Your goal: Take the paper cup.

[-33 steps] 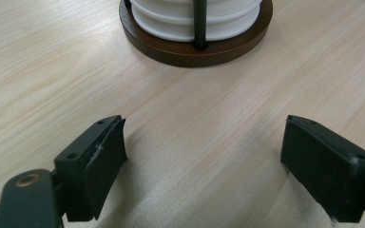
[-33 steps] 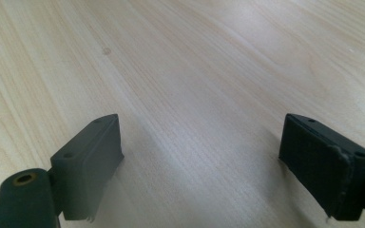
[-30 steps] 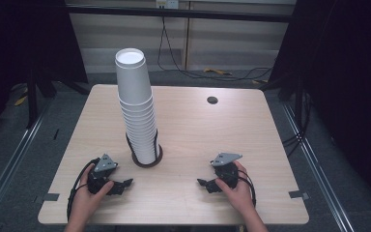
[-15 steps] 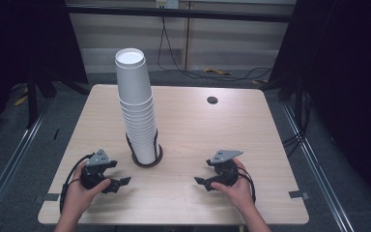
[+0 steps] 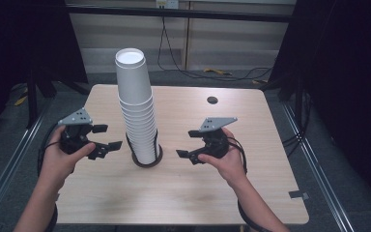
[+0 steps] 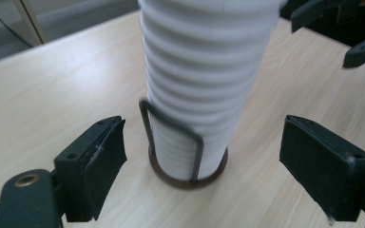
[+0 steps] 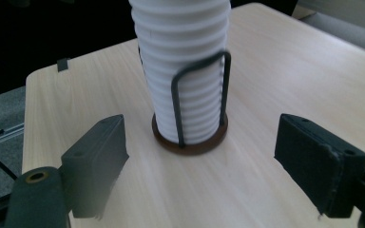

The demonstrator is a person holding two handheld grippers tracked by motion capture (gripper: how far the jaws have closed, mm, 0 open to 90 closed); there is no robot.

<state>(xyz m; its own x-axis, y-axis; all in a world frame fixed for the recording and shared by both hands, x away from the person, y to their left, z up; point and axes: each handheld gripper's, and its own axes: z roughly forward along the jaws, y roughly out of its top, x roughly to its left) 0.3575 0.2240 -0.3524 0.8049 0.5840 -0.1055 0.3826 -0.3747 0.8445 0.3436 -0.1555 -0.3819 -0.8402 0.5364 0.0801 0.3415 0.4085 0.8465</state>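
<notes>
A tall stack of white paper cups (image 5: 137, 111) stands in a dark wire holder with a round brown base (image 5: 147, 157) near the middle of the light wooden table (image 5: 251, 125). My left gripper (image 5: 107, 137) hovers left of the stack, jaws wide apart and empty, pointing at it. My right gripper (image 5: 187, 143) hovers to its right, also open and empty. In the left gripper view the cups (image 6: 204, 71) and holder (image 6: 187, 178) sit between and beyond my left gripper's (image 6: 203, 135) pads, untouched. The right gripper view shows the stack (image 7: 180, 57) ahead of my right gripper (image 7: 199, 135).
A small black round hole (image 5: 212, 100) sits in the tabletop at the back right. A strip of dark tape (image 5: 297, 195) marks the front right corner. Cables lie on the floor behind the table, and metal rails run along both sides.
Both hands have lifted their grippers up off the tabletop and now hold them in the air on either side of the cup stack. The stack has not moved.
</notes>
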